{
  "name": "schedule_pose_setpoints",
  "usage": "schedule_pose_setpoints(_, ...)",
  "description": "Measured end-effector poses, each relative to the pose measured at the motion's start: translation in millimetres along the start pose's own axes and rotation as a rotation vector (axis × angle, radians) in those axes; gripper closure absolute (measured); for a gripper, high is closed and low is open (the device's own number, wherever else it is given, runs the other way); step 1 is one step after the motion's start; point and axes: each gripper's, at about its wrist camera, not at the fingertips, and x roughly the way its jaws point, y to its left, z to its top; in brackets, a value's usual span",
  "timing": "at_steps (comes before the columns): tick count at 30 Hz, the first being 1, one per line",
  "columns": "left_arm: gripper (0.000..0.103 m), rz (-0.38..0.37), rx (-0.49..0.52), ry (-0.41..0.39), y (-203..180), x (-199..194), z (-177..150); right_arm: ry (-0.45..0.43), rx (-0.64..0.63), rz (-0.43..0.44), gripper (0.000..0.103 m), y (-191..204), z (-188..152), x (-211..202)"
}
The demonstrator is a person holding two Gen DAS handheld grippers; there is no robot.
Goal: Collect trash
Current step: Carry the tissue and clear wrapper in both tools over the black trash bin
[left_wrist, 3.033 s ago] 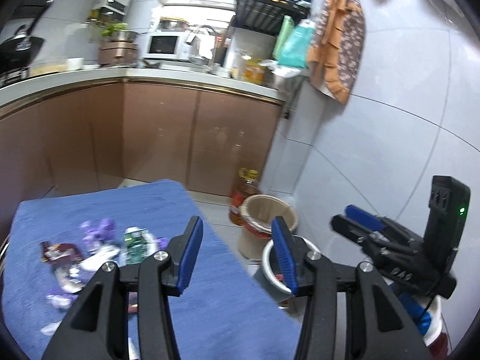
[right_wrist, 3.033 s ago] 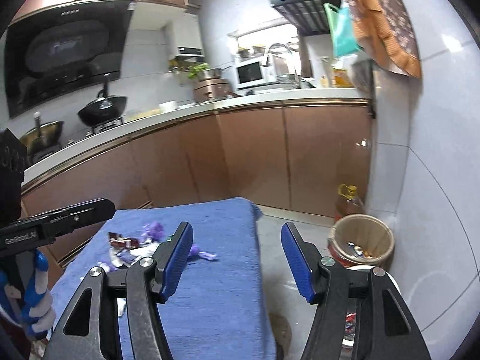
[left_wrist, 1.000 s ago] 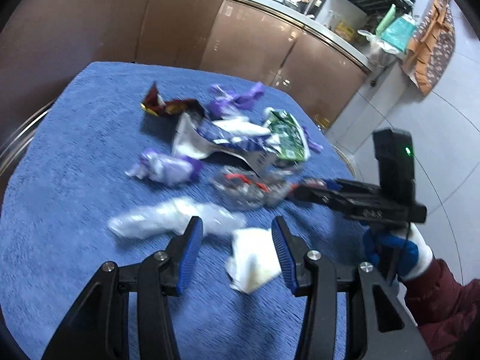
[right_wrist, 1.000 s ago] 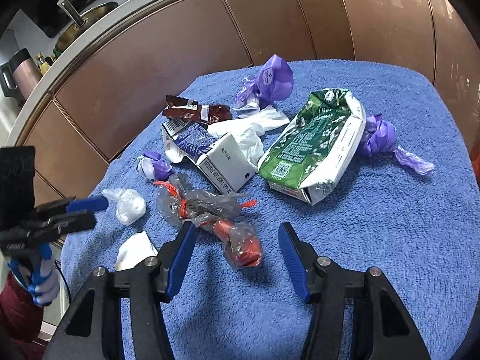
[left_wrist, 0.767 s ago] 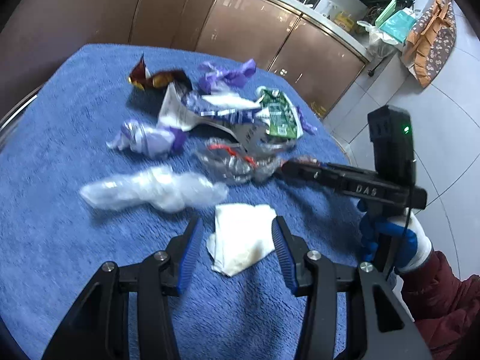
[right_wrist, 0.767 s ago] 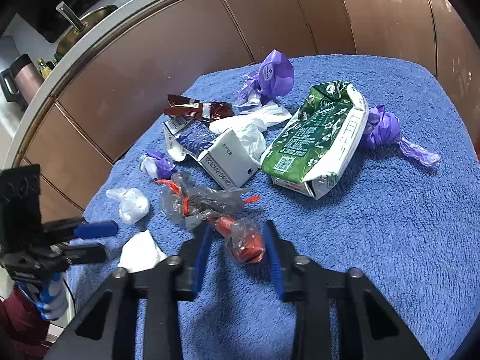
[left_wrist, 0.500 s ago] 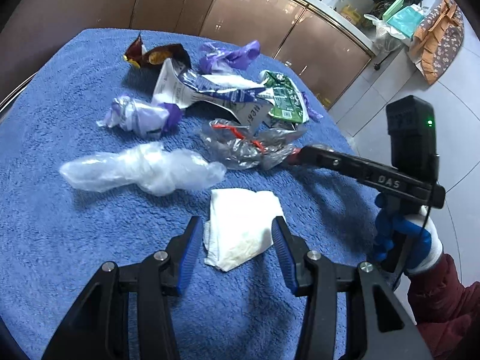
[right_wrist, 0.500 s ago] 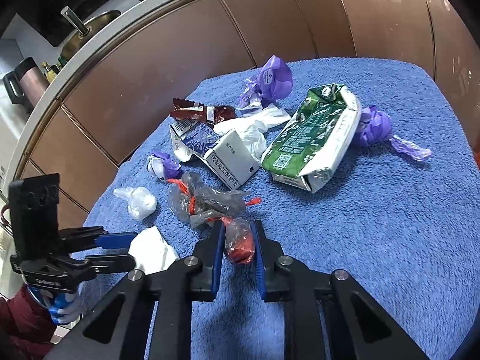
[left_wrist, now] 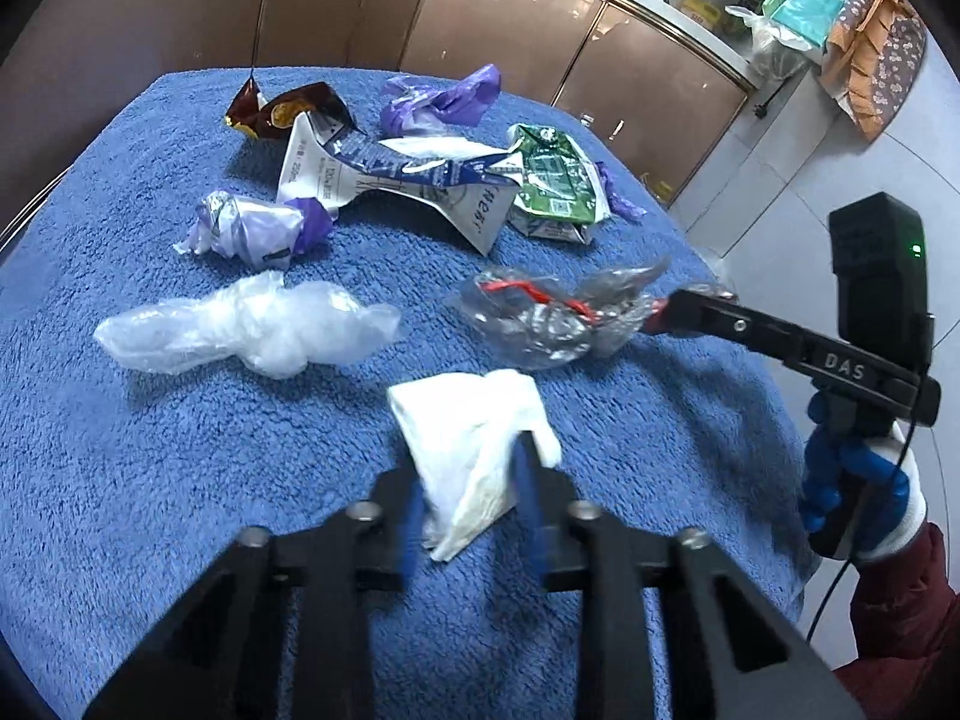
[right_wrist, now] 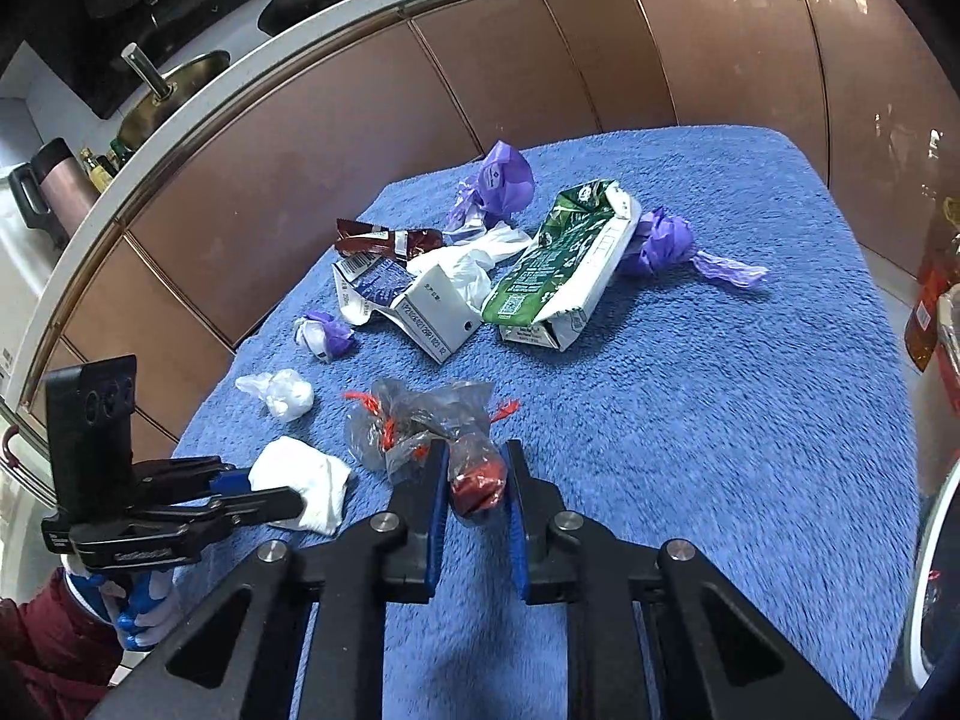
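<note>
Trash lies on a blue towel [left_wrist: 108, 480]. My left gripper [left_wrist: 468, 498] is shut on a white crumpled tissue [left_wrist: 474, 438], also seen in the right wrist view [right_wrist: 306, 480]. My right gripper [right_wrist: 477, 486] is shut on the red end of a clear plastic bag with red ties [right_wrist: 420, 420]; the bag also shows in the left wrist view [left_wrist: 552, 318]. A clear plastic wad [left_wrist: 252, 330], a purple-white wad [left_wrist: 258, 228], a flattened white-blue carton [left_wrist: 396, 174], a green carton [right_wrist: 558, 264], a brown wrapper [left_wrist: 282, 111] and purple bags [right_wrist: 501, 180] lie further back.
Brown kitchen cabinets [right_wrist: 540, 60] run behind the table. An oil bottle [right_wrist: 933, 300] and a white rim [right_wrist: 927, 570] stand at the right edge of the right wrist view. The towel's right part [right_wrist: 750, 420] holds no trash.
Both grippers came down from the bin side to the towel. The right one shut on the plastic bag's red end. The left one moved over the tissue and shut on it.
</note>
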Motion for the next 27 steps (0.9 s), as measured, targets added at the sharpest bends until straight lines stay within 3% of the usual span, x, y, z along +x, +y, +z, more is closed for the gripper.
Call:
schedule_pose_setpoints(6, 0.091, -0.015, -0.026, -0.027, -5.7, -8.9, -3.6, -0.025, -0.013, -0.013, 0.089, 9.2, -6.0, -19.6)
schedule_pose_setpoints(27, 0.091, -0.035, 0.023, -0.160, -35.7, -74.7, -12.5, -0.186, 0.007, -0.107, 0.089, 22.6, -30.8, -110.0)
